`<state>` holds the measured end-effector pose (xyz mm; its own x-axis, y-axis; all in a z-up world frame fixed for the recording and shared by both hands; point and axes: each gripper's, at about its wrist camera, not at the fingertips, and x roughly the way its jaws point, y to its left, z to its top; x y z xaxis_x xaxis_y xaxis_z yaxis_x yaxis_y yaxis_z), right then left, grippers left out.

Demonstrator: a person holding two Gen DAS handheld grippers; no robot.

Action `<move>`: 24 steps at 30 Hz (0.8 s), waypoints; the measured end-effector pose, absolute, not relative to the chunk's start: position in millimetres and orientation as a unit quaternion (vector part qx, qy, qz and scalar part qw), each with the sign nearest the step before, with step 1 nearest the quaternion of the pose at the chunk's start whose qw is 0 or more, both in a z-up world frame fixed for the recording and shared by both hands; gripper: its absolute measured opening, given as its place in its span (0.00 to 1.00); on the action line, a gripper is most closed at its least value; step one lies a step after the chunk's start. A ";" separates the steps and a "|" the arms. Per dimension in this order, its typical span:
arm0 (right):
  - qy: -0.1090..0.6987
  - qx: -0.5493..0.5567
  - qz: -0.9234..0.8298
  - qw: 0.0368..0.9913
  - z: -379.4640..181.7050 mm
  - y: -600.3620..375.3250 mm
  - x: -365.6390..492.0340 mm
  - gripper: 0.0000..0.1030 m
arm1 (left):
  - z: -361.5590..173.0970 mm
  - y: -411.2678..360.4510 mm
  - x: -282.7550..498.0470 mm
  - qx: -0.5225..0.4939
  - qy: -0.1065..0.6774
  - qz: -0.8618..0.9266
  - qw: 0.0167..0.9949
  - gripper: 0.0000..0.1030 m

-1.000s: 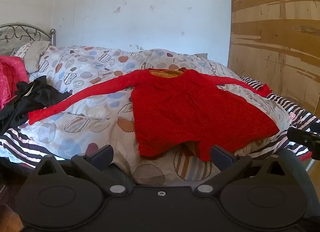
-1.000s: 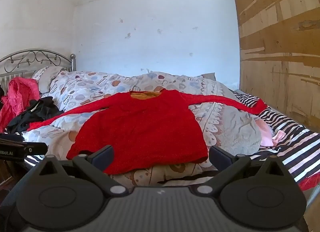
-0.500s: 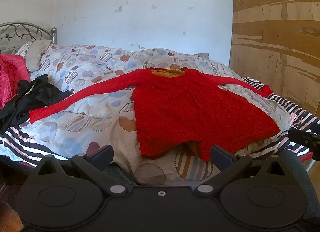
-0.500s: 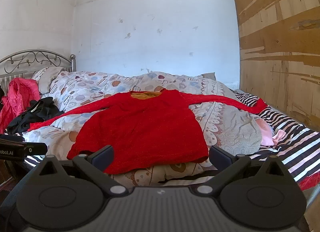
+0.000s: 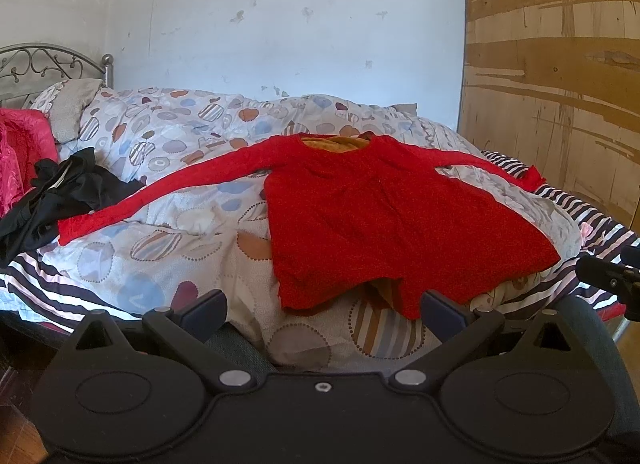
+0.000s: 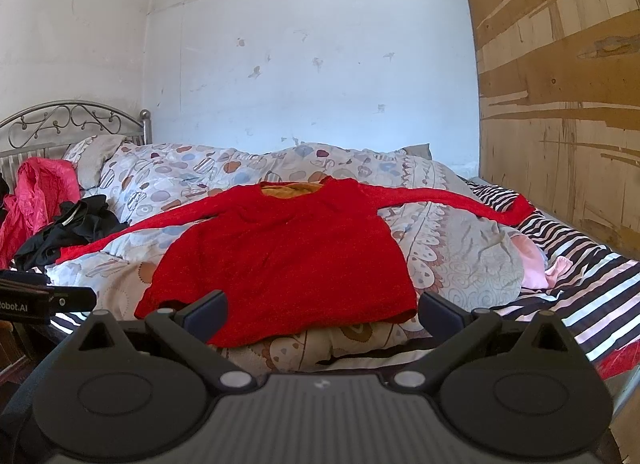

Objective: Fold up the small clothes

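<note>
The bed with the circle-patterned quilt (image 5: 168,232) looks the same as a second ago, and the red long-sleeved knit top (image 5: 384,216) still lies flat on it, front up, both sleeves spread wide, its hem at the near edge. The black crumpled garment (image 5: 60,192) remains at the left sleeve's cuff. The left claw (image 5: 322,310) and right claw (image 6: 320,310) stay wide apart and empty just short of the hem, barely shifted.
</note>
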<state>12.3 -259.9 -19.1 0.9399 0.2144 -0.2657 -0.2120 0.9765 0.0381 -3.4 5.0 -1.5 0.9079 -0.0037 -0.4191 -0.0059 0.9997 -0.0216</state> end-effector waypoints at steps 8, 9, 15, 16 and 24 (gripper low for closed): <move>0.137 0.003 0.112 0.984 -20.1 -258.7 12.4 1.00 | -1.0 4.6 -1.9 -0.012 0.216 0.001 0.976 0.99; 0.137 0.003 0.112 0.984 -20.2 -258.6 12.4 1.00 | -1.2 5.0 -2.4 -0.012 0.216 0.001 0.976 0.99; 0.137 0.003 0.111 0.984 -20.6 -258.2 12.2 1.00 | -1.0 5.1 -3.8 -0.012 0.216 0.001 0.976 0.99; 0.137 0.003 0.112 0.984 -20.7 -258.1 12.2 1.00 | -0.6 3.6 -1.0 -0.012 0.217 0.001 0.976 0.99; 0.138 0.001 0.115 0.984 -22.3 -256.6 12.0 1.00 | -0.5 3.5 -0.8 -0.012 0.217 0.001 0.976 0.99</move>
<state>12.0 -256.6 -22.3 0.9355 0.2274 -0.2703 -0.2267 0.9734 0.0341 -0.8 3.5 -0.5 0.9057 -0.0029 -0.4239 -0.0077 0.9997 -0.0233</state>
